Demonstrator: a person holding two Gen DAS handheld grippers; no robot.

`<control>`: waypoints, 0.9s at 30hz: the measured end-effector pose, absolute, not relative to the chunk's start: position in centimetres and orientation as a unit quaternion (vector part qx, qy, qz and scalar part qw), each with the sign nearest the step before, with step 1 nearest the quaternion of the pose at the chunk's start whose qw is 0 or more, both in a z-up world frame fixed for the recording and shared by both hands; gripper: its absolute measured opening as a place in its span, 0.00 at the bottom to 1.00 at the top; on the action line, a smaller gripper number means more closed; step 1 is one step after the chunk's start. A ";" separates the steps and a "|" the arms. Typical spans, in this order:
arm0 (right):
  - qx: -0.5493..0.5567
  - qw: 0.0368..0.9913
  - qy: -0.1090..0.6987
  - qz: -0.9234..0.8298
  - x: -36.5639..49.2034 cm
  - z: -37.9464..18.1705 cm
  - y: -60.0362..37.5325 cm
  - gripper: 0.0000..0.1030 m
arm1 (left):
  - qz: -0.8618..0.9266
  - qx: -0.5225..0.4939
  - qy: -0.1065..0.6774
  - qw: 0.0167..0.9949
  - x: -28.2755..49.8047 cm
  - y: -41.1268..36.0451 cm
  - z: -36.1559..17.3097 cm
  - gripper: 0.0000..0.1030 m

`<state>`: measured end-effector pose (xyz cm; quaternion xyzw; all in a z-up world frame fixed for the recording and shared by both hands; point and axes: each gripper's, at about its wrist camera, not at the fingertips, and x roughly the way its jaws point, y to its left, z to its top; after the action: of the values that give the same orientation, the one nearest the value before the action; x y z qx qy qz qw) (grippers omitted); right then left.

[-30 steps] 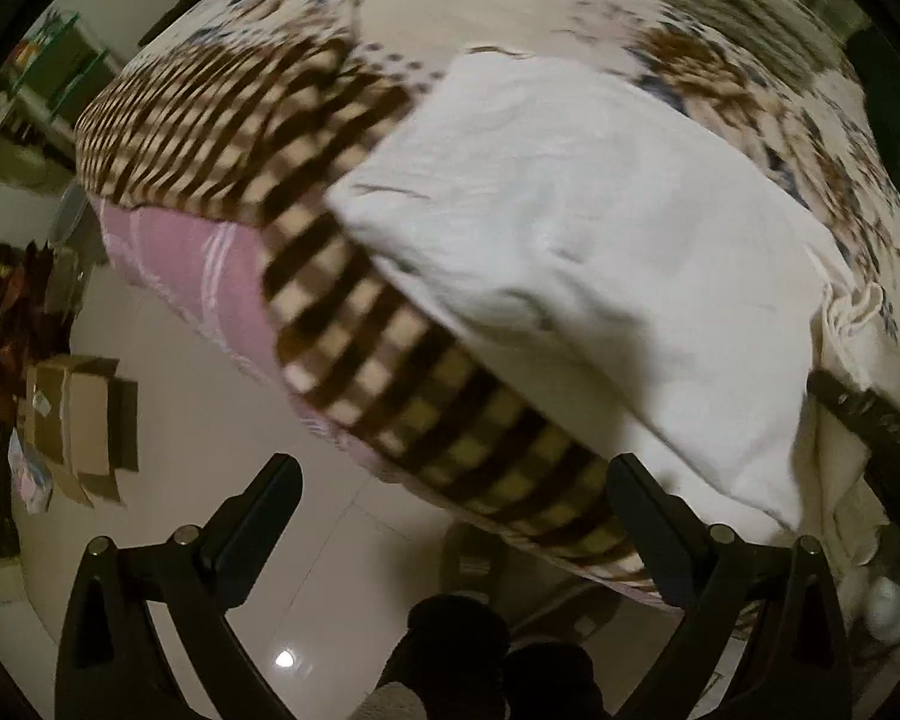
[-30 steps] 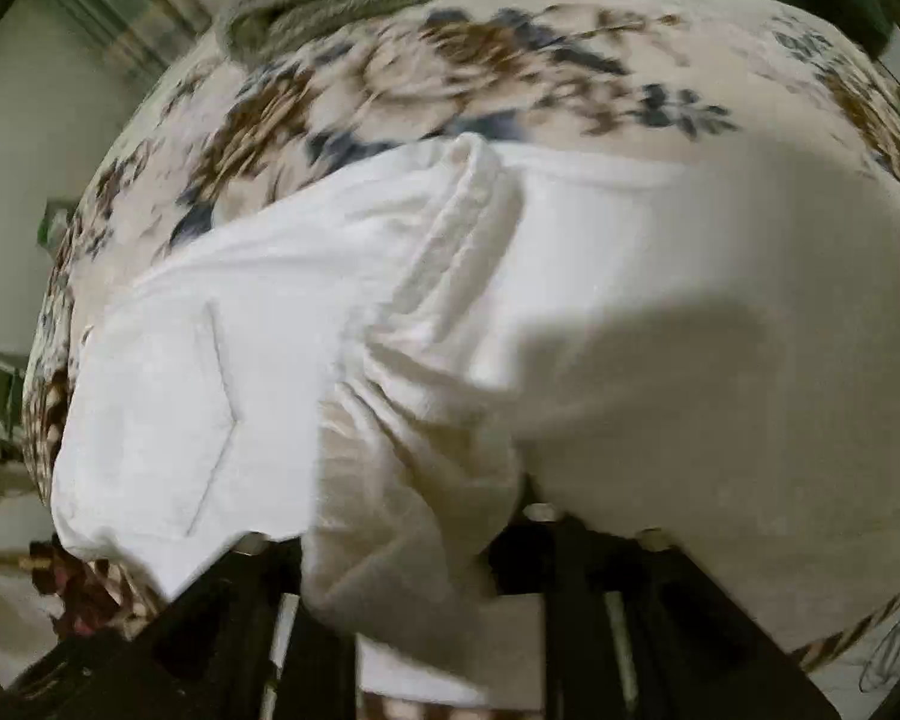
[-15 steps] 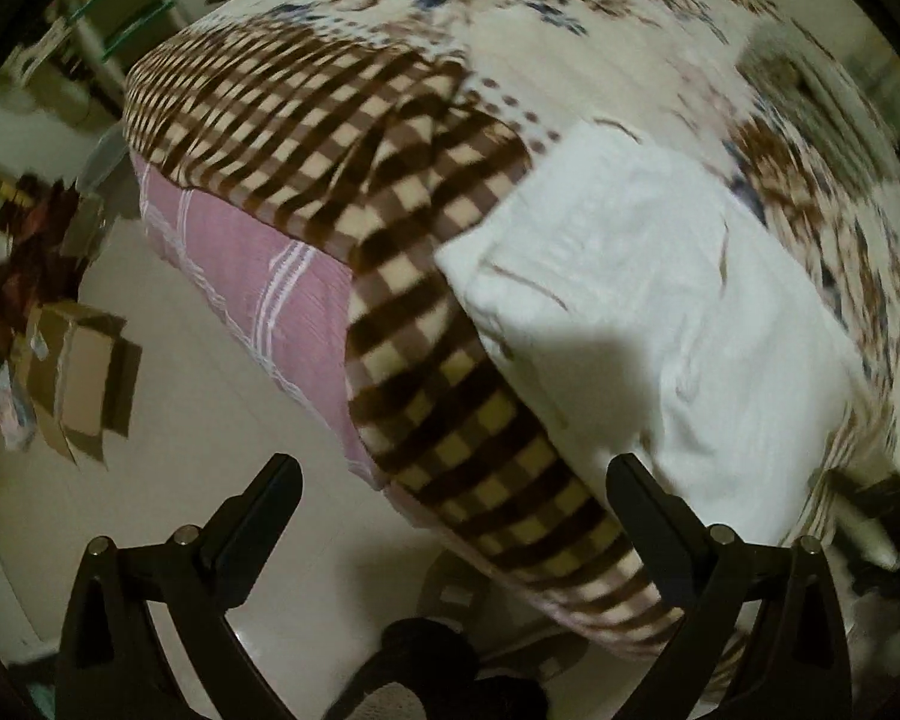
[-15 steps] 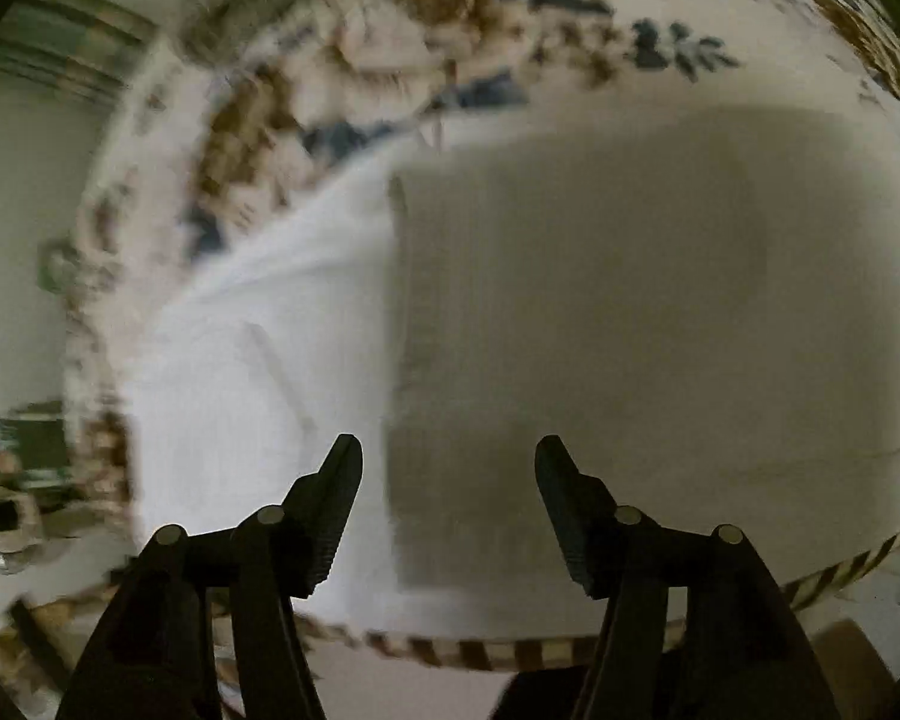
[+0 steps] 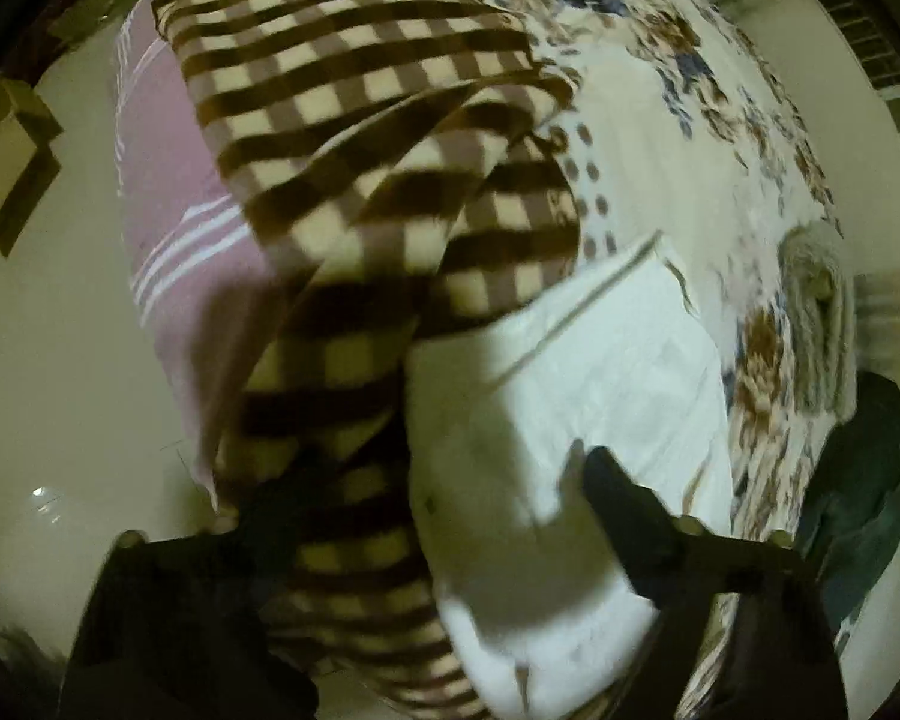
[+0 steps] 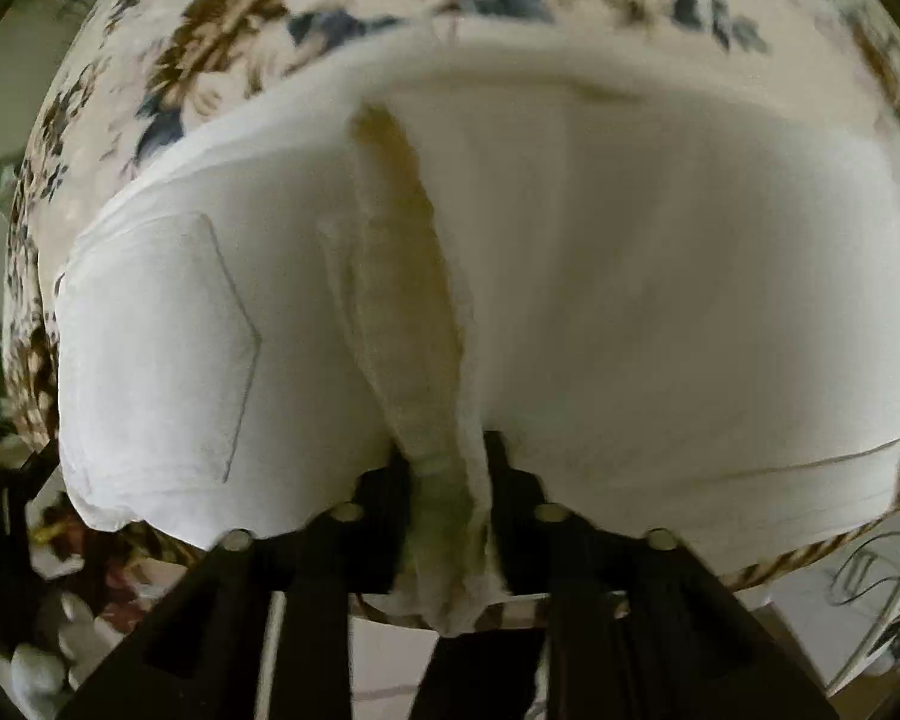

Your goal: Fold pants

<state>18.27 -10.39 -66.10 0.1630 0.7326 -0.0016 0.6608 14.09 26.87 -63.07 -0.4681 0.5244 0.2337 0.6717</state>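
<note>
A: What carries everything?

B: A bed [image 5: 678, 138] under a cream sheet printed with brown and blue flowers. A brown-and-cream checked blanket [image 5: 354, 120] drapes over its edge, and a pink striped cloth [image 5: 174, 222] hangs below that toward the pale floor [image 5: 48, 360].

A: And the pants?

B: The pants [image 6: 660, 276] are white and lie on the bed near its edge, partly over the checked blanket. In the right wrist view they fill most of the frame. A flat panel on the left carries a stitched, pointed pocket [image 6: 168, 342]. Down the middle runs a bunched, ribbed fold of cloth, yellowish in the shadow, and to the right of it the fabric lies smooth and broad, with a thin seam line near the lower edge.

A: What else sits on the bed?

B: A folded grey knit [image 5: 822, 318] at the far side, and a dark green garment [image 5: 858, 480] beside it at the edge.

A: The right claw?

B: The right claw [image 6: 447, 516] is clenched on the pants: its two black fingers press in from either side of that bunched middle fold, and a tuft of white cloth hangs out below them.

A: And the left claw?

B: The left claw [image 5: 438, 516] is released, its fingers spread wide. One finger [image 5: 624, 504] lies over the white cloth; the other is a dark blur over the blanket. Nothing is pinched between them.
</note>
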 end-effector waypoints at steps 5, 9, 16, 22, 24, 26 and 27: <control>0.166 0.663 0.730 0.007 17.7 -65.5 -12.5 0.36 | 0.223 -0.465 0.501 0.695 13.8 26.1 -60.6 0.58; 0.167 0.661 0.732 0.002 16.9 -65.9 -13.2 0.36 | 0.213 -0.465 0.506 0.695 13.8 25.5 -61.1 0.16; 0.176 0.668 0.723 0.004 16.7 -65.2 -14.0 0.36 | 0.197 -0.388 0.459 0.775 15.5 25.7 -57.6 0.10; 0.175 0.653 0.736 0.042 16.3 -64.9 -11.4 0.55 | 0.205 -0.415 0.500 0.732 15.6 28.0 -63.0 0.14; 0.193 0.644 0.738 0.066 16.5 -64.8 -11.4 0.63 | 0.199 -0.451 0.488 0.721 14.5 28.7 -62.8 0.23; 0.199 0.644 0.734 0.084 16.5 -64.3 -11.8 0.69 | 0.201 -0.469 0.477 0.716 13.0 28.9 -61.5 0.33; 0.200 0.646 0.731 0.087 16.5 -64.0 -12.1 0.69 | 0.204 -0.476 0.471 0.714 12.1 28.8 -60.9 0.38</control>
<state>16.47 -12.08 -63.96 0.1996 0.7313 0.0874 0.6463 12.05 28.79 -60.91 -0.4763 0.4706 0.2038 0.7142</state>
